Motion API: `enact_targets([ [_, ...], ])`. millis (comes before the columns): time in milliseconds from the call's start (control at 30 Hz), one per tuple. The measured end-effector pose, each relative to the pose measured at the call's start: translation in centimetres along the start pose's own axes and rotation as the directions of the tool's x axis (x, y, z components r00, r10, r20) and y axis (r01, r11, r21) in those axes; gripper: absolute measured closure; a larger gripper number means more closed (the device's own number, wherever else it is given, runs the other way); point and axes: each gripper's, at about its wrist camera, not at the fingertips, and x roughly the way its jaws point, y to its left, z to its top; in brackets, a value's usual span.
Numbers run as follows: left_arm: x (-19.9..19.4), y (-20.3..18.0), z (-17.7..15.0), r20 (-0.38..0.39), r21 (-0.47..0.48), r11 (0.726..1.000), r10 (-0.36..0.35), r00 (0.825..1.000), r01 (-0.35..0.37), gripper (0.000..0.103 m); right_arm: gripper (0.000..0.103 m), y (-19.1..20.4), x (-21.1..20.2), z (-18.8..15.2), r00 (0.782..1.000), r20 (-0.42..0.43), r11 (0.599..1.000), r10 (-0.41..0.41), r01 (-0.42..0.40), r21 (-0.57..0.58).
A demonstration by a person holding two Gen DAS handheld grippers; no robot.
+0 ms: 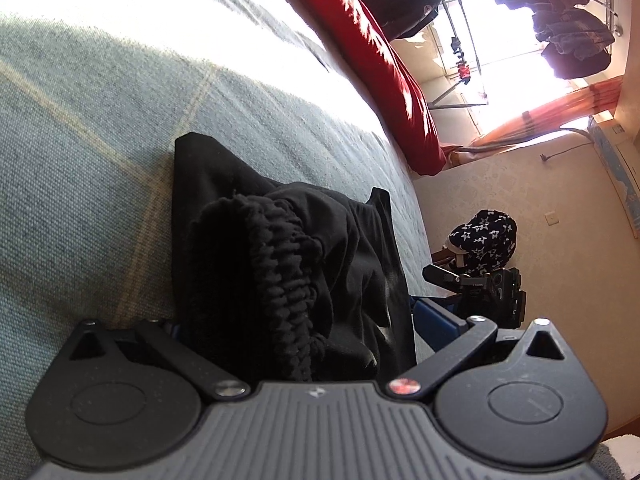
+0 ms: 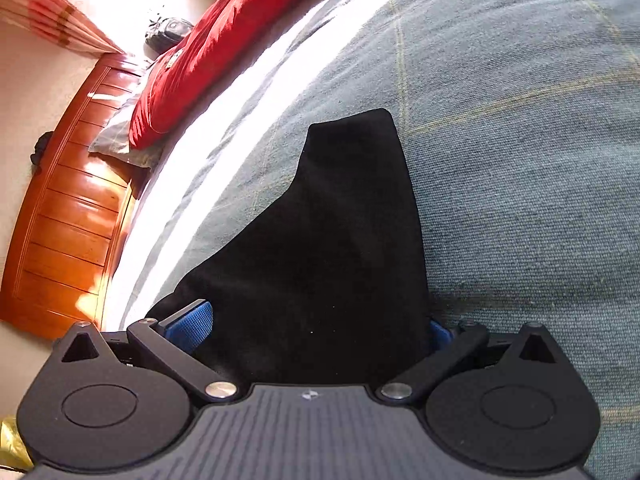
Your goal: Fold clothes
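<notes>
Item: black garment (image 2: 344,240), soft knit, with gathered elastic waistband (image 1: 280,280) bunched up at the near end. Lies on the bed (image 2: 520,160), over a grey-green plaid cover, far end flat on the cover, near end lifted into both tongs.

Left tongs (image 1: 296,344): arms spread wide, blue pad (image 1: 434,316) visible at right, cloth and waistband heaped between the arms. Whether clamped or merely stuffed with cloth: cannot tell.

Right tongs (image 2: 320,332): arms likewise spread, blue pad (image 2: 190,326) at left, a second one just showing at right, a broad smooth panel of cloth filling the gap. Grip likewise cannot be told.

Surroundings: red quilt (image 2: 208,48) along the far side of the bed; wooden headboard (image 2: 68,208) at far left in the right view; clothes rack (image 1: 460,32) by the window.

Step in hand, as judged: carrying the near end over toward the far end for a fold.

Handling notes:
- Keep both tongs level and moving together, else the edge skews.
- Keep cloth taut between the two tongs; the waistband bunch on the left wants spreading before laying down.
- Lay near edge onto far edge squarely, then release.
- Risk: thick gathered band slipping out; smooth panel sagging into a crease.
</notes>
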Motion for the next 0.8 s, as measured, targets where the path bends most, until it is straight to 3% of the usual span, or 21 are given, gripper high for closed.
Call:
enact_targets([
  [200, -0.9, -1.1, -2.8, 0.078, -0.037, 0.997, 0.078, 0.994, -0.075, 0.001, 0.0, -0.6, -0.5, -0.3, 0.975, -0.173, 0.987, 0.142, -0.153, -0.052],
  [400, 0.4, -1.0, -0.8, 0.174, -0.138, 0.984, 0.132, 0.976, -0.109, 0.001, 0.0, -0.6, 1.7, 2.0, 0.927, -0.268, 0.958, 0.263, -0.284, -0.044],
  [467, 0.7, -1.5, -0.6, 0.165, -0.135, 0.981, 0.161, 0.973, -0.139, 0.001, 0.0, -0.1, 2.4, 2.3, 0.916, -0.304, 0.953, 0.261, -0.294, -0.068],
  [667, -0.4, -2.3, -3.6, 0.109, -0.112, 0.985, 0.143, 0.984, -0.131, 0.001, 0.0, -0.7, 0.9, 0.8, 0.89, -0.334, 0.937, 0.309, -0.345, -0.054],
  [800, -0.4, -0.9, -2.8, 0.114, -0.146, 0.986, 0.098, 0.989, -0.081, 0.001, 0.0, -0.8, 1.4, 0.7, 0.894, -0.306, 0.936, 0.328, -0.351, -0.023],
])
